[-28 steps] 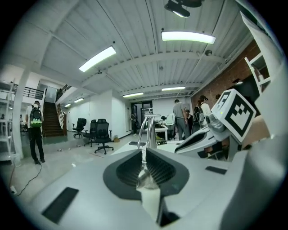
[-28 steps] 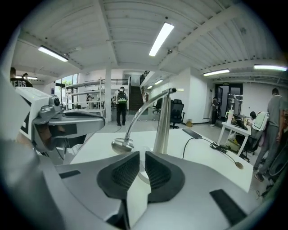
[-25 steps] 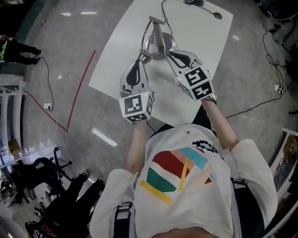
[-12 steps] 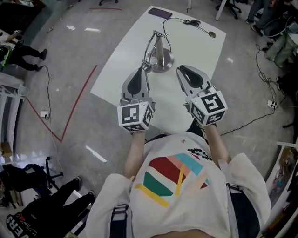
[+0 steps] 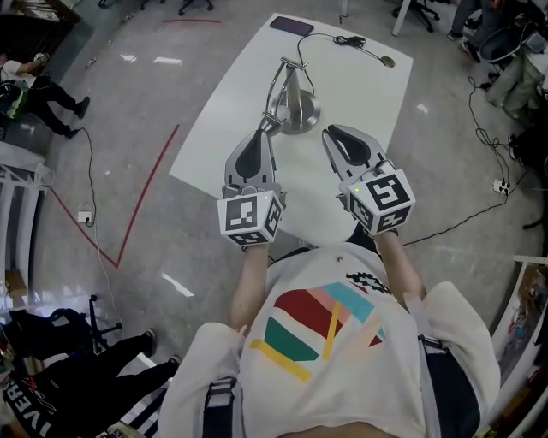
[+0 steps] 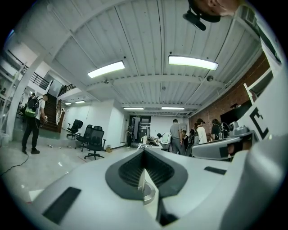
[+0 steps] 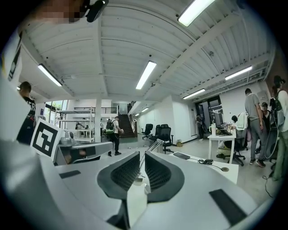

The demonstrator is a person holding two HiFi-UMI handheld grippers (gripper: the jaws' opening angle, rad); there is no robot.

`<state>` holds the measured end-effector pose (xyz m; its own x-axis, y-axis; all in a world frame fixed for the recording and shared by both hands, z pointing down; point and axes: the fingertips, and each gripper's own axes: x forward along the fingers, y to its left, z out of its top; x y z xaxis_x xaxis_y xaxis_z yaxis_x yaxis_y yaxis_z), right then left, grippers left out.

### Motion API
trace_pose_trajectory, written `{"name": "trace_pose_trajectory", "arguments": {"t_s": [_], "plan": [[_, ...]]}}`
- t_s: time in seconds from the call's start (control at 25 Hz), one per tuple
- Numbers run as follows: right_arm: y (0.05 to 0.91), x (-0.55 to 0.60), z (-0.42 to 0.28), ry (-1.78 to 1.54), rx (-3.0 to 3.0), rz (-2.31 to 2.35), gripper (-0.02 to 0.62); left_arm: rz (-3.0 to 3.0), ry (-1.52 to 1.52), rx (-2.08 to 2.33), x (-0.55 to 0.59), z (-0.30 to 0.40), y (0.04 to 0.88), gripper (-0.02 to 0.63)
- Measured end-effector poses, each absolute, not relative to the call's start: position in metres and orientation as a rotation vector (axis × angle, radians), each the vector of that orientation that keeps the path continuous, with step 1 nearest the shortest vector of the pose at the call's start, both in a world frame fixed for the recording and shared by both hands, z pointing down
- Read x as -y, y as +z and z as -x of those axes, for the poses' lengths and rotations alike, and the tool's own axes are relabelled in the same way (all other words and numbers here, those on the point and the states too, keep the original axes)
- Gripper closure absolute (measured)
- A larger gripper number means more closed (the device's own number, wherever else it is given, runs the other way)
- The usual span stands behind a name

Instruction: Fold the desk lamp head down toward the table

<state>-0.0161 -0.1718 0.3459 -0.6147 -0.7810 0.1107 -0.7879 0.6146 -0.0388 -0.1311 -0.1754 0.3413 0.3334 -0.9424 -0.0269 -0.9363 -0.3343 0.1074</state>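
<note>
The desk lamp [image 5: 295,109] stands on the white table [image 5: 360,94]. It has a round metal base, and its thin arm rises to a joint and folds back down to the head near the base. Both grippers hover short of it on the near side, touching nothing. My left gripper [image 5: 259,131] is shut and empty, its tips a little short of the lamp head. My right gripper [image 5: 328,131] is also shut with nothing held, just right of the base. In the right gripper view the lamp's arm [image 7: 155,144] shows beyond the right gripper [image 7: 143,155]. The left gripper [image 6: 143,150] points level into the room.
A dark phone [image 5: 294,25] lies at the table's far end, with a cable [image 5: 351,40] and a small round puck [image 5: 390,62] nearby. Red tape [image 5: 145,180] marks the floor to the left. Office chairs [image 6: 92,141] and several people stand further off.
Both grippers have drawn back from the lamp's base toward the person and risen. The lamp stays folded on the table.
</note>
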Motion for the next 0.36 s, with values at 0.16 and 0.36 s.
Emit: {"name": "trace_pose_trajectory", "arguments": {"t_s": [0.16, 0.36], "plan": [[0.3471, 0.1744, 0.0231, 0.135, 2.75, -1.327, 0.554, -2.499, -0.118, 1.765, 0.1773, 0.137, 0.3429, 0.561], [0.3508, 0.1745, 0.0263, 0.149, 2.753, -1.308, 0.554, -2.487, -0.109, 1.769, 0.1777, 0.1402, 0.3455, 0.561]]}}
